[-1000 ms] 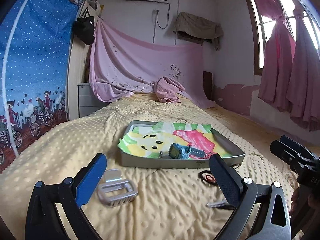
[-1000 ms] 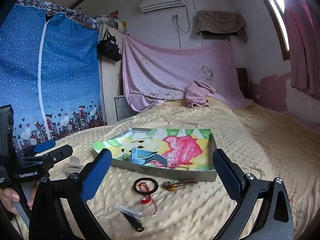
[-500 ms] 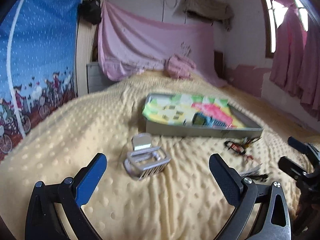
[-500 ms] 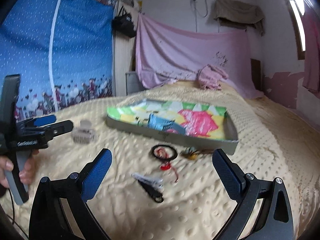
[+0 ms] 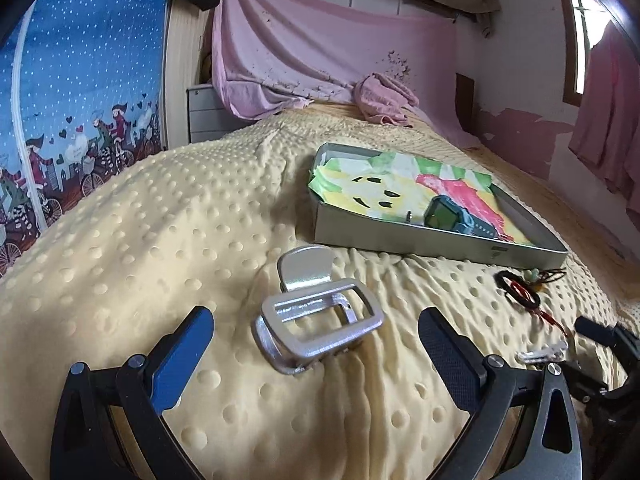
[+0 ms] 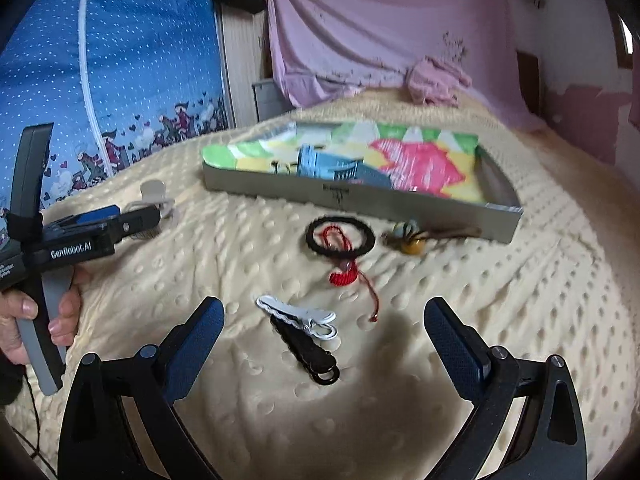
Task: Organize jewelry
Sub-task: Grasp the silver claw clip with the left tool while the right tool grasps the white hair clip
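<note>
Both grippers lower now, jaws spread: left gripper (image 5: 316, 344) around boxy silver claw clip (image 5: 318, 324) on dimpled blanket (image 5: 180, 216).

Daylit, window glare, fisheye-warped edges, slight blur

1. "GenRobot.AI" stood in white letters on the black body of the left gripper (image 6: 138, 222), seen from the right wrist view.
2. A small dark mark on the tray (image 6: 400, 208) front wall was too blurred to read.

pink sheet (image 5: 320, 40), blue curtain (image 6: 120, 60), grey drawers (image 5: 204, 112)
</note>
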Tool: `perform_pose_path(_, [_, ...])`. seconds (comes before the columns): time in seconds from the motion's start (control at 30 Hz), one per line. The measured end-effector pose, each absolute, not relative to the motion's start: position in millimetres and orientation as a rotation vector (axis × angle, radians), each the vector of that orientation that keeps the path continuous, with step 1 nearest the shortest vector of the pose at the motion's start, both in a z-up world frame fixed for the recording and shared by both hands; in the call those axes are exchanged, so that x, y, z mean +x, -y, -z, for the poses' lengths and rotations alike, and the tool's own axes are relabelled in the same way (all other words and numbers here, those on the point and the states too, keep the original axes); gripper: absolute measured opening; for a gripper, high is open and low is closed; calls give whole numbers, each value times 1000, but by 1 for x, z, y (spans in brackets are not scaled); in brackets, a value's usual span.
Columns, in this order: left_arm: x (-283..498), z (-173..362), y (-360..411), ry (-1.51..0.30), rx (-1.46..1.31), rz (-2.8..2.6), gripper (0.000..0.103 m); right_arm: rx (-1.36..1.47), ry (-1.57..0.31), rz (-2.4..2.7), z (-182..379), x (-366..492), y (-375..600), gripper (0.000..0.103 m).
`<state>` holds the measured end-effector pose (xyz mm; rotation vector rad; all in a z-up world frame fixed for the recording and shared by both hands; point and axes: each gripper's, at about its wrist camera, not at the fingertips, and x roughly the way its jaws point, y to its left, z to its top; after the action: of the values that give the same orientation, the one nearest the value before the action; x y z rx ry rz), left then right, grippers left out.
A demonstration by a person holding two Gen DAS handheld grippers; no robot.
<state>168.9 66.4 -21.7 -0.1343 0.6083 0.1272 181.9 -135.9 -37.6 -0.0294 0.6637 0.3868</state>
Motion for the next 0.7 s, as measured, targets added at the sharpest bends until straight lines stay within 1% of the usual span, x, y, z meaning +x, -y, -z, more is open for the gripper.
perform_pose_path(0.03, [171, 22, -67, -613, -136, -125, 103, -24, -675, -392, 40, 184, 134, 87])
perform_pose_path(0.07, [173, 23, -66, -620, -136, -121, 103, -22, -687, -398, 42, 187, 132, 81])
perform_pose_path(0.1, [175, 23, -66, -625, -135, -114, 103, -24, -702, -402, 45, 189, 130, 70])
perform_pose_path(0.13, [176, 23, -66, -629, -134, -107, 103, -29, -713, -404, 48, 191, 128, 65])
perform_pose_path(0.2, [178, 24, -64, -632, -131, -95, 103, -36, -716, -411, 49, 191, 124, 61])
perform_pose_path(0.23, [180, 25, -63, -632, -131, -87, 102, -40, -714, -418, 49, 191, 122, 57])
perform_pose_path(0.3, [182, 26, -62, -634, -131, -76, 101, -51, -717, -428, 49, 191, 118, 51])
perform_pose_path(0.37, [183, 26, -61, -636, -132, -65, 94, -58, -721, -438, 50, 191, 115, 45])
perform_pose_path(0.43, [185, 27, -59, -645, -125, -57, 90, -63, -724, -448, 51, 191, 112, 37])
perform_pose_path(0.5, [185, 27, -56, -646, -117, -51, 88, -68, -723, -456, 51, 191, 110, 34])
perform_pose_path(0.57, [186, 27, -54, -645, -108, -44, 85, -73, -722, -468, 50, 189, 108, 29])
perform_pose_path(0.6, [186, 28, -53, -645, -104, -41, 84, -74, -722, -471, 51, 189, 107, 28])
perform_pose_path(0.67, [186, 28, -50, -648, -98, -28, 76, -74, -721, -475, 51, 188, 106, 28])
perform_pose_path(0.7, [187, 29, -48, -653, -94, -19, 74, -72, -721, -476, 51, 189, 106, 25])
